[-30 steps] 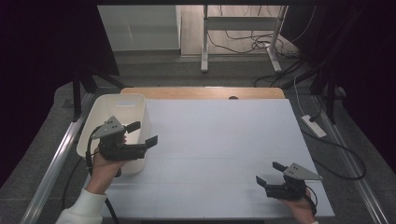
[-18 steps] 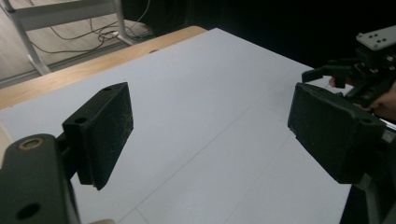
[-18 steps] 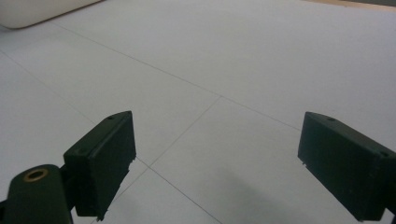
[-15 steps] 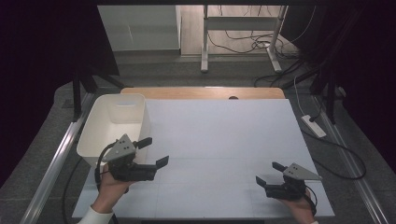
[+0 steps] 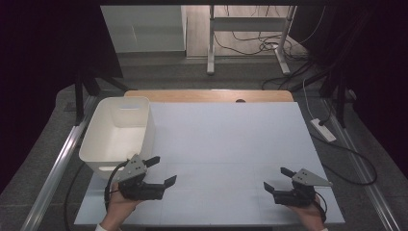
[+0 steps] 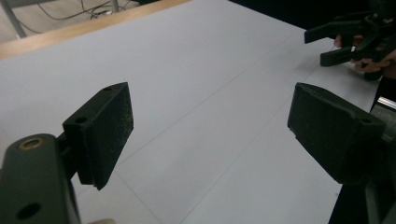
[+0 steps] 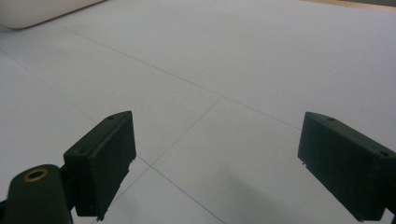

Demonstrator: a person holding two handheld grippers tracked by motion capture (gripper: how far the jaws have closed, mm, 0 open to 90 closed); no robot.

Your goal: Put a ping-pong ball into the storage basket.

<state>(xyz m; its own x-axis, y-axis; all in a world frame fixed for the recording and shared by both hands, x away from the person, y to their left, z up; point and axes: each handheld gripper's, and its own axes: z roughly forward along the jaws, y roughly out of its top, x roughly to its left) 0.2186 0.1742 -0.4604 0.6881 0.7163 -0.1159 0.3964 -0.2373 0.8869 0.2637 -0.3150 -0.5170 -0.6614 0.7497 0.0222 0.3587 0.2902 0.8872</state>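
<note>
Now you are holding the left gripper (image 5: 161,171) with jaws spread and empty near the white table's (image 5: 221,139) front-left corner, just beside the white plastic bin (image 5: 118,134). Your right gripper (image 5: 278,180) is sitting near the front-right corner, likewise spread on nothing.

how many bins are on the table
1: a white bin at the table's far left corner, just beyond the left gripper. Its visible inside looks bare.
</note>
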